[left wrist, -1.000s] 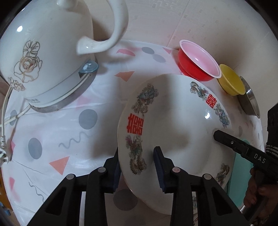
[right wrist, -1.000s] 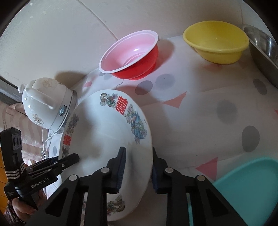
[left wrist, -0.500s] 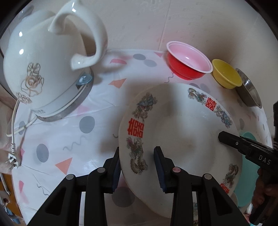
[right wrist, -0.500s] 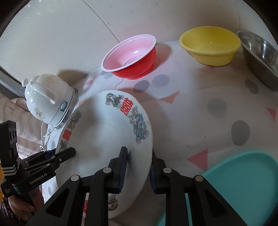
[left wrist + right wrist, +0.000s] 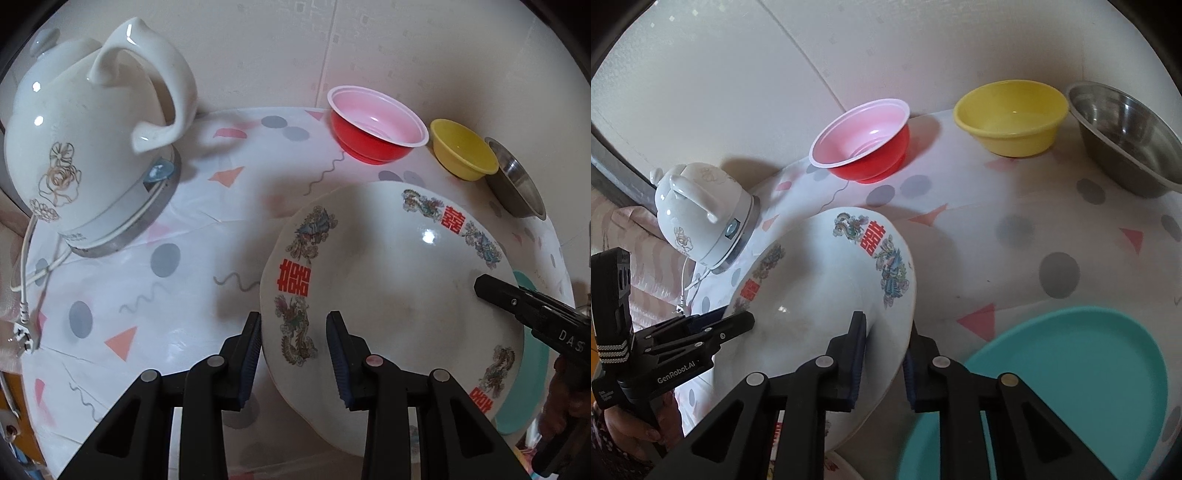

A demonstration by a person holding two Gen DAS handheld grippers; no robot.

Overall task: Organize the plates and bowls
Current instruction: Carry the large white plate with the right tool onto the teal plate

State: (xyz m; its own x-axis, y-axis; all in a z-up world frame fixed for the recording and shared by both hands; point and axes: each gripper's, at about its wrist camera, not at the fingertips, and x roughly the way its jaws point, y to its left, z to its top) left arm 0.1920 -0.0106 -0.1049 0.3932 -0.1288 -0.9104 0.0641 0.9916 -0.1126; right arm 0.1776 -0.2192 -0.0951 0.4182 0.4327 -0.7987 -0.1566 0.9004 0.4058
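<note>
The large white ceramic plate with red characters and dragon motifs [image 5: 399, 280] fills the lower right of the left wrist view, tilted, its far rim near the bowls. The left gripper [image 5: 293, 354] has its jaws set narrowly on the plate's near-left rim, one inside and one outside. The right gripper [image 5: 882, 354] straddles the opposite rim at lower centre of its own view; its jaws are closing on that rim, though whether the outer pad already presses is hard to judge behind the plate's edge.

Along the top of both views stand an empty red plastic bowl with a pink inside [image 5: 864, 142], an empty yellow plastic bowl [image 5: 1012, 116] and an empty steel bowl [image 5: 1126, 133], in a row by the wall. A flat teal plate [image 5: 1071, 387] lies at lower right, partly under the white plate's edge. A white ceramic electric kettle [image 5: 88, 147] with its cord sits at upper left on the patterned cloth of the bench [image 5: 155, 295].

Against the frame a second ago, the plate sits further from the kettle and overlaps more of the teal plate.
</note>
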